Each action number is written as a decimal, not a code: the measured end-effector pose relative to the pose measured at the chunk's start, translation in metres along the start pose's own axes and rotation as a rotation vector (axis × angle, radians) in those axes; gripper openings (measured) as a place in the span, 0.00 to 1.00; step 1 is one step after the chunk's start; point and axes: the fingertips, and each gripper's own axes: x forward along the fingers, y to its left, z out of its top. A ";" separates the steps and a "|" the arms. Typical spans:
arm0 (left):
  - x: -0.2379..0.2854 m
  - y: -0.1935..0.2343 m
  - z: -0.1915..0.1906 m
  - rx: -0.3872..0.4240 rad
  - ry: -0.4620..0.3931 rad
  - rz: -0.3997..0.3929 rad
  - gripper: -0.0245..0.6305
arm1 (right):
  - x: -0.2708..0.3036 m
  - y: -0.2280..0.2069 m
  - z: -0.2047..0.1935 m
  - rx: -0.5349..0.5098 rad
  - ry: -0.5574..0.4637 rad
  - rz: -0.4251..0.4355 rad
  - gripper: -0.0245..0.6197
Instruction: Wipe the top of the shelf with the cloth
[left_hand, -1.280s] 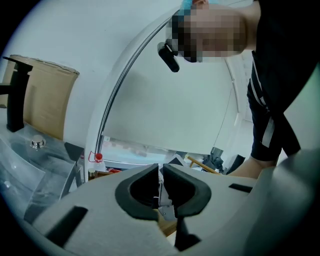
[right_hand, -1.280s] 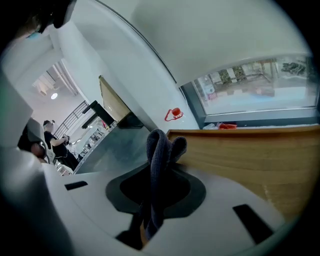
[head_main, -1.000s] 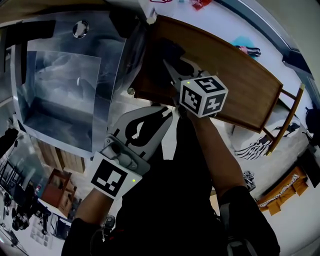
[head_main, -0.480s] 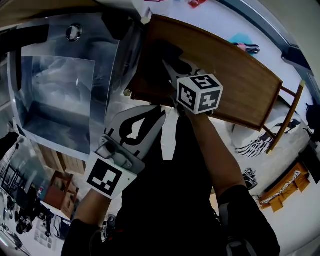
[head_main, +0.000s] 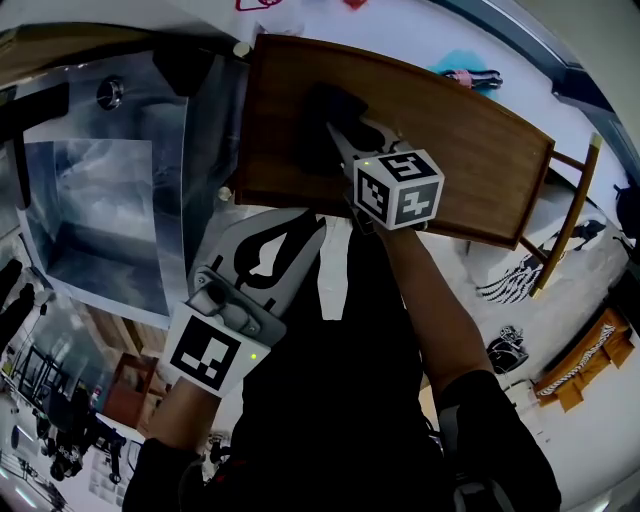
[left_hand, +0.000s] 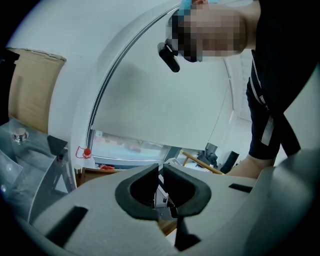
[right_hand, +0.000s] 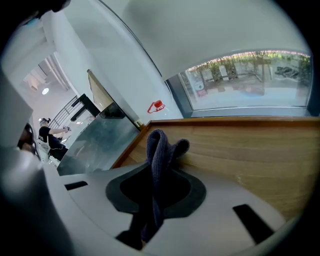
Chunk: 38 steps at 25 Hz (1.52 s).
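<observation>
- Since a second ago, more wood shows to the left of the right claw (head_main: 340, 140). It seems to have slid the cloth (right_hand: 159, 150) along, away from that end.
- Right claw is pinched tight on the dark cloth. A fold sticks up between its jaws, and the lump just past its tips sits on the wood.
- Left claw (left_hand: 160, 186) is squeezed closed with nothing in it. It hangs behind the right claw, nearer the person, not over the wood.
- Only a thin fold is pinched, so I think a hard push could tug the cloth out.
- Bunched up like that, the cloth may rub only a thin stripe and miss spots.
- Shelf top (head_main: 470, 150) is smooth brown wood. It runs ahead of the right claw and off to its right, and its edge lies close on the left.
- Left of that claw is a shiny silver box (head_main: 90, 200).
- Far ahead of it, a big window (right_hand: 250, 80) shows green outside.
</observation>
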 end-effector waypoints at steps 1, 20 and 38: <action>0.004 -0.003 0.000 0.003 0.002 -0.006 0.10 | -0.004 -0.005 -0.001 0.005 -0.002 -0.005 0.13; 0.071 -0.064 0.003 0.046 0.049 -0.098 0.10 | -0.075 -0.085 -0.014 0.074 -0.041 -0.087 0.13; 0.134 -0.121 0.000 0.085 0.101 -0.187 0.11 | -0.143 -0.160 -0.028 0.143 -0.080 -0.168 0.13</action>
